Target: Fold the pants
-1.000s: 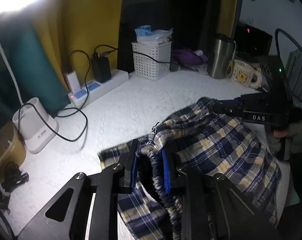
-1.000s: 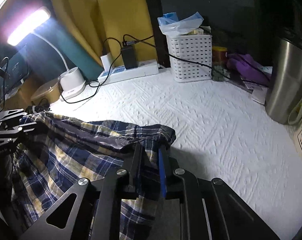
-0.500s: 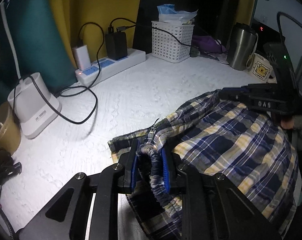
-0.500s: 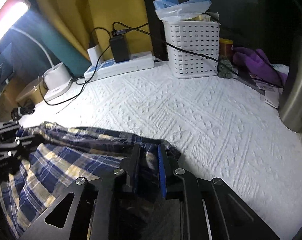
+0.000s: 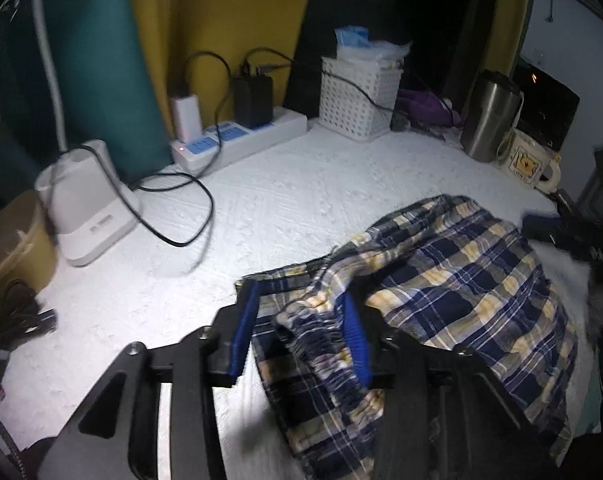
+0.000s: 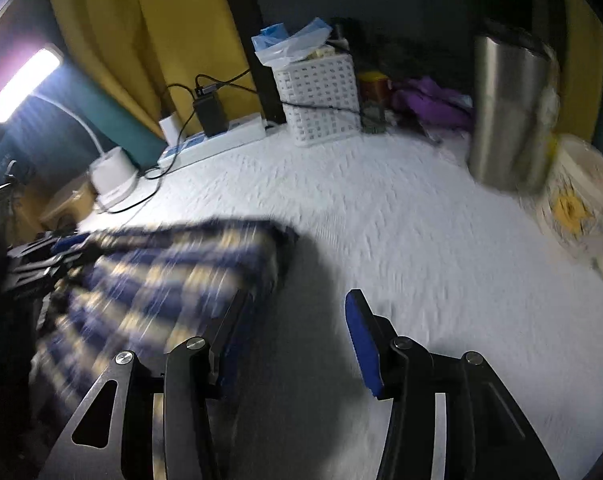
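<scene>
The plaid pants (image 5: 453,288) lie bunched on the white textured table cover (image 5: 293,208). The left gripper (image 5: 301,332) has just been opening; its blue pads stand moderately apart, the elastic waistband lying loose between them, ungripped. The right gripper (image 6: 297,332) has likewise just been opening, with nothing but bare cover between its pads, the pants just beside its left finger. The white lamp base (image 5: 89,216) carries small lettering, too blurred to read. The cream mug (image 5: 529,160) bears a yellow cartoon label.
</scene>
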Motion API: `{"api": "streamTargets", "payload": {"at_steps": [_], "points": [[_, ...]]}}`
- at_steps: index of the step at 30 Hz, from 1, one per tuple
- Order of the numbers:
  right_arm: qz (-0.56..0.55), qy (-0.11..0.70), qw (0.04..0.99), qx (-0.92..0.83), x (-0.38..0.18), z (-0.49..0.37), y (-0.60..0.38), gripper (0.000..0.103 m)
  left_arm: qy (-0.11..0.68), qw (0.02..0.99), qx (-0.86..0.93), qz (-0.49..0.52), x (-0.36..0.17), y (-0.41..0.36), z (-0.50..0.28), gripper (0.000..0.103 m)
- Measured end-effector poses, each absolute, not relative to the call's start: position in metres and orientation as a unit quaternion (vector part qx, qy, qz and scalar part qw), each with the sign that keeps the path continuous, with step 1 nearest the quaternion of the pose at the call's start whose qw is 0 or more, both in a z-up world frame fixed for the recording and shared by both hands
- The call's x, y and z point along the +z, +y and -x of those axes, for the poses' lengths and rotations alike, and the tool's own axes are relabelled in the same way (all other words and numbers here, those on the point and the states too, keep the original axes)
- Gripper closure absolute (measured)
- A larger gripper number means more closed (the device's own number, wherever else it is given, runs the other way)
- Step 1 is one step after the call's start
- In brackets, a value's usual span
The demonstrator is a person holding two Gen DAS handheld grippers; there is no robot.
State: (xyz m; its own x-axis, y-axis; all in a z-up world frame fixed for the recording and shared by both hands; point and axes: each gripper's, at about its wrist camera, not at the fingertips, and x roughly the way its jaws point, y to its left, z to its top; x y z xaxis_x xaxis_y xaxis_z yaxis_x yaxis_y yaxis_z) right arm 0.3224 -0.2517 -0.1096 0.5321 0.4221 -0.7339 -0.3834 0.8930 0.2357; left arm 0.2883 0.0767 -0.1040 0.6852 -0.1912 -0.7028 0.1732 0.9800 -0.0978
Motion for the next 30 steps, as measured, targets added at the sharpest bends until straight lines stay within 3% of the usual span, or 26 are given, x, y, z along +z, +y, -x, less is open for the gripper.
{"api": "streamTargets", "payload": {"at_steps": [3,10,11,12,15,22,30], "points": [[-0.039,0.432,0.870,0.236,-0.111,-0.292,-0.258,0.053,0.373,0.923,-0.094,0.011,-0.095,0.078,-0.273,0.054],[-0.045,0.455,0.848,0.268,-0.130,-0.238,-0.247,0.053,0.373,0.922,-0.101,0.014,-0.091,0.071,-0.237,0.054],[-0.047,0.456,0.846,0.273,-0.132,-0.233,-0.245,0.057,0.374,0.921,-0.104,0.016,-0.092,0.069,-0.231,0.054],[-0.047,0.457,0.844,0.279,-0.134,-0.228,-0.242,0.074,0.375,0.921,-0.108,0.018,-0.094,0.067,-0.226,0.054],[-0.027,0.449,0.849,0.275,-0.130,-0.213,-0.232,0.093,0.383,0.917,-0.114,0.017,-0.101,0.059,-0.215,0.054],[0.010,0.428,0.870,0.244,-0.113,-0.184,-0.224,0.094,0.384,0.915,-0.120,0.020,-0.105,0.051,-0.199,0.054],[0.045,0.432,0.878,0.200,-0.137,-0.161,-0.211,0.094,0.407,0.907,-0.107,0.018,-0.121,0.050,-0.202,0.054]]}}
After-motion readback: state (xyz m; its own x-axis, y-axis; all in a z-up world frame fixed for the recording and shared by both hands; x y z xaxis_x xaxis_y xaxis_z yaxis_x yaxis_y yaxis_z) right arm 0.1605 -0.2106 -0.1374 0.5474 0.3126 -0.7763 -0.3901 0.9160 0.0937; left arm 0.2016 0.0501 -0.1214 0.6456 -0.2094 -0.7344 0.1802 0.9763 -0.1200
